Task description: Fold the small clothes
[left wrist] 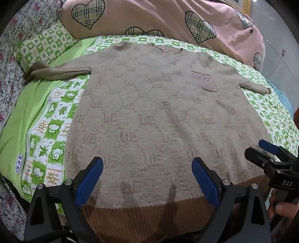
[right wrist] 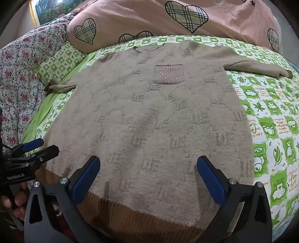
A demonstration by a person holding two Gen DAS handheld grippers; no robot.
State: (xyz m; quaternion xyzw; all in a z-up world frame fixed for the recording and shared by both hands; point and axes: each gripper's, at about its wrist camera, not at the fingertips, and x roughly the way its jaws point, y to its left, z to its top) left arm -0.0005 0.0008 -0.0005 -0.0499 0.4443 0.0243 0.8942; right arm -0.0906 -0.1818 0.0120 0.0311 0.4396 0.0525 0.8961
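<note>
A beige knit sweater (left wrist: 149, 112) (right wrist: 149, 115) lies flat and face up on the bed, its brown ribbed hem (left wrist: 149, 215) (right wrist: 142, 213) toward me and a sparkly chest pocket (left wrist: 205, 81) (right wrist: 168, 74) farther up. Both sleeves stretch out sideways. My left gripper (left wrist: 147, 179) hovers open over the hem's left part, nothing between its blue pads. My right gripper (right wrist: 148, 177) hovers open over the hem's right part, likewise empty. Each gripper shows at the edge of the other's view: the right gripper (left wrist: 261, 149) and the left gripper (right wrist: 43, 146).
The bed wears a green-and-white checked sheet (left wrist: 48, 130) (right wrist: 271, 121). A pink quilt with plaid hearts (left wrist: 149, 16) (right wrist: 168, 18) is heaped at the far side. A green checked pillow (left wrist: 44, 44) and a floral cover (right wrist: 18, 74) lie at the left.
</note>
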